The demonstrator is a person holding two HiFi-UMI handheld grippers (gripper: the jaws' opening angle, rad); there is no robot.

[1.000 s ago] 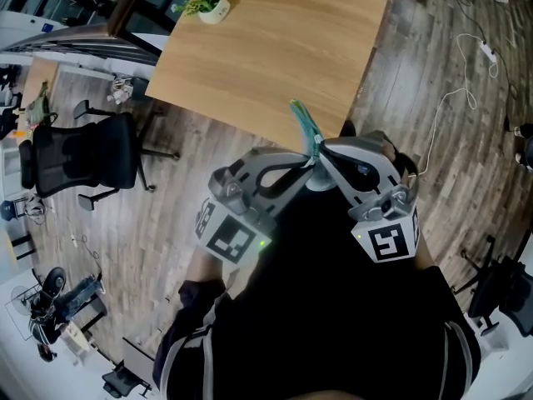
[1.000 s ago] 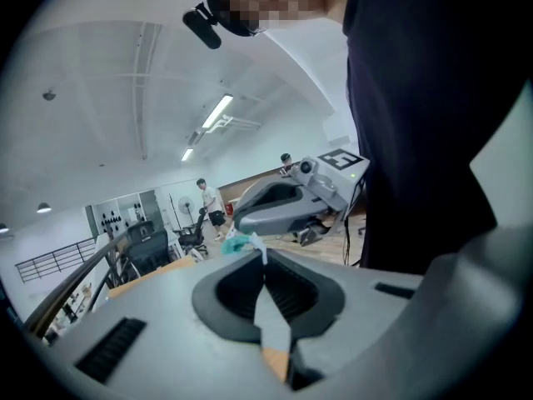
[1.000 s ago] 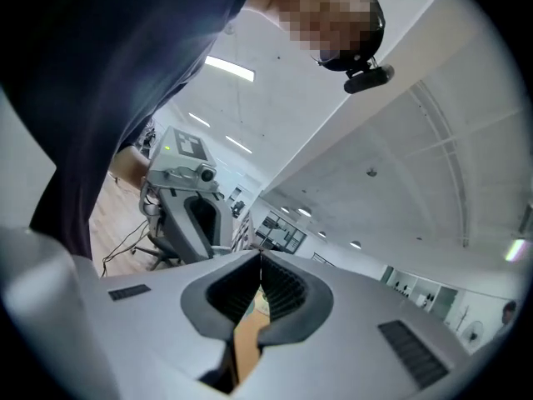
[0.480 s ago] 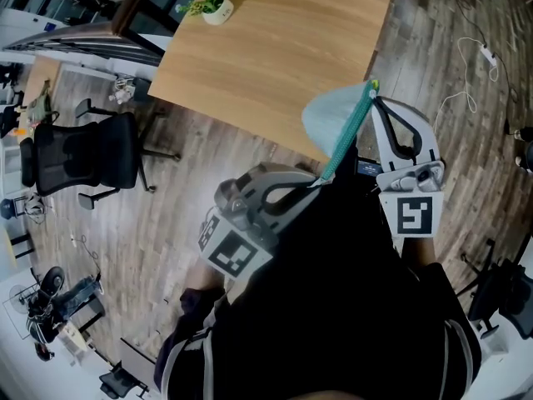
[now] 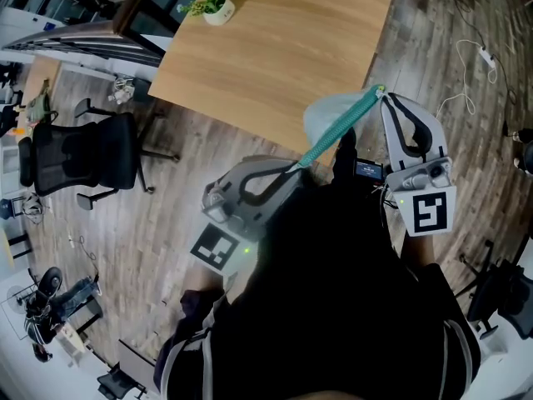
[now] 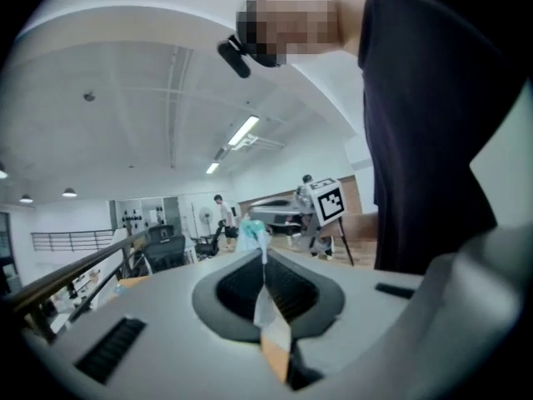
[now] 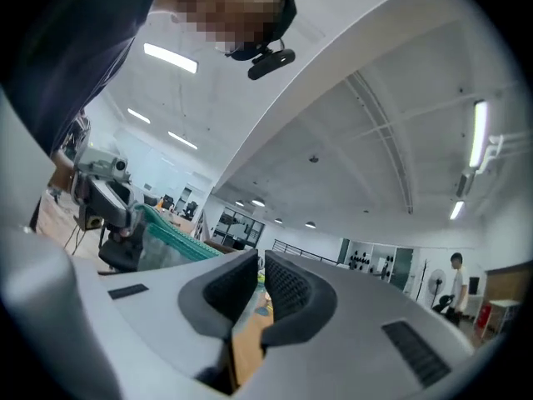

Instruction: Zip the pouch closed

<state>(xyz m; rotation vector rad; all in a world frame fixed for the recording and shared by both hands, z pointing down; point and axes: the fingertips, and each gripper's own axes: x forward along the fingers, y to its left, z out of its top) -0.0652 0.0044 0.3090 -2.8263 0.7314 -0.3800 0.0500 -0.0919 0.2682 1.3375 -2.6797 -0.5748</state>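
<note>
Wooden bench (image 5: pixel 275 48) behind, the pouch (image 5: pixel 327 112) looks zipped; left gripper (image 5: pixel 293 167) fingers clamp its near end, right gripper (image 5: pixel 381 95) fingers are opening, nothing between.

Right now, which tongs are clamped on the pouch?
The left tongs, shut on a corner of the pouch; the right tongs are opening, nothing between their jaws.

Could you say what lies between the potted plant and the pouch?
Head view: only bare light wooden tabletop between the white-potted green plant and the translucent teal-zipped pouch.
</note>
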